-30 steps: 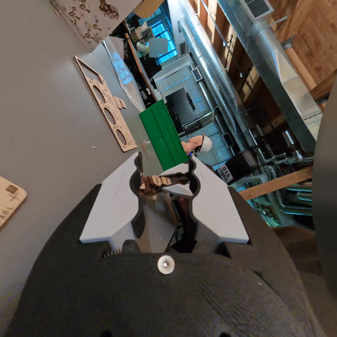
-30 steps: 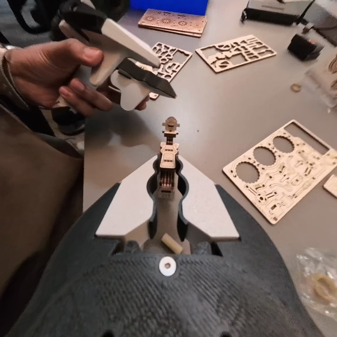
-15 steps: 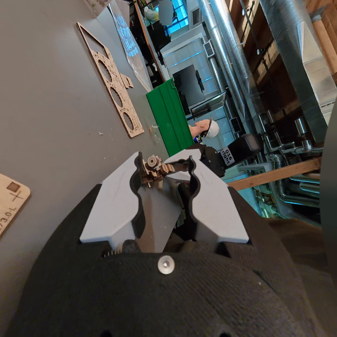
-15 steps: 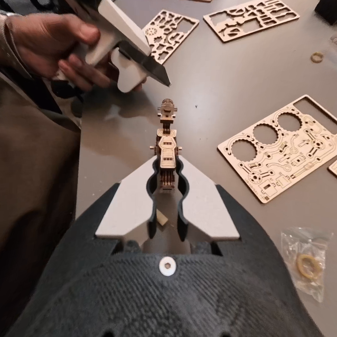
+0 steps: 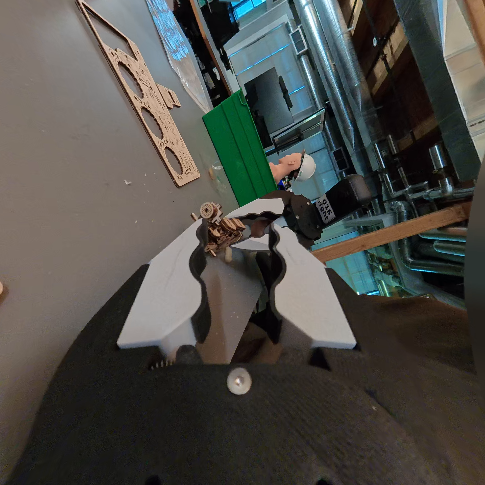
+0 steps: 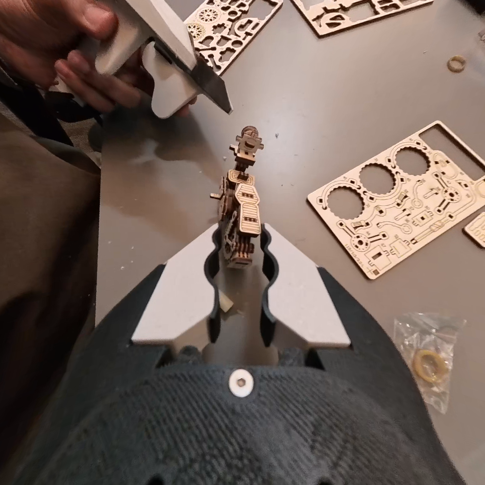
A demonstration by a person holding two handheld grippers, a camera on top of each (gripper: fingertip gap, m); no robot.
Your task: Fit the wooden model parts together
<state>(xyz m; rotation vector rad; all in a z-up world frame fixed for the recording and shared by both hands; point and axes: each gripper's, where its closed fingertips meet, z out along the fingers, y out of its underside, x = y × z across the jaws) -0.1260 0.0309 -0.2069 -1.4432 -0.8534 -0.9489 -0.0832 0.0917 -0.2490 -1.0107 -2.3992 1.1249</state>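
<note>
between the fingers of the right gripper (image 6: 238, 231) sits the wooden model (image 6: 242, 210), a small assembled piece with a round knob at its far end. the right gripper's jaws stand apart; a clear gap shows on the model's right side, while on the left side contact with the pad cannot be confirmed. whether the model rests on the grey table (image 6: 328, 105) or is carried cannot be told from this view.

the left gripper (image 5: 236, 228) is held in a hand (image 6: 73, 52) above and to the left of the model, its dark tips pointing down toward the model's knob without touching it. its jaws are spread, nothing between them. in the left wrist view the model (image 5: 220, 231) appears just beyond the left finger tip, with the right gripper (image 5: 262, 223) behind it.

on the table, to the right of the model, lies a punched wooden parts sheet (image 6: 393, 196) with three round cut-outs. two more parts sheets (image 6: 231, 34) lie at the far edge. a small clear bag (image 6: 430, 367) with a yellowish ring lies near the right gripper's body. a loose ring (image 6: 273, 63) lies farther off. a green bin (image 5: 236, 152) stands at the table's end.
</note>
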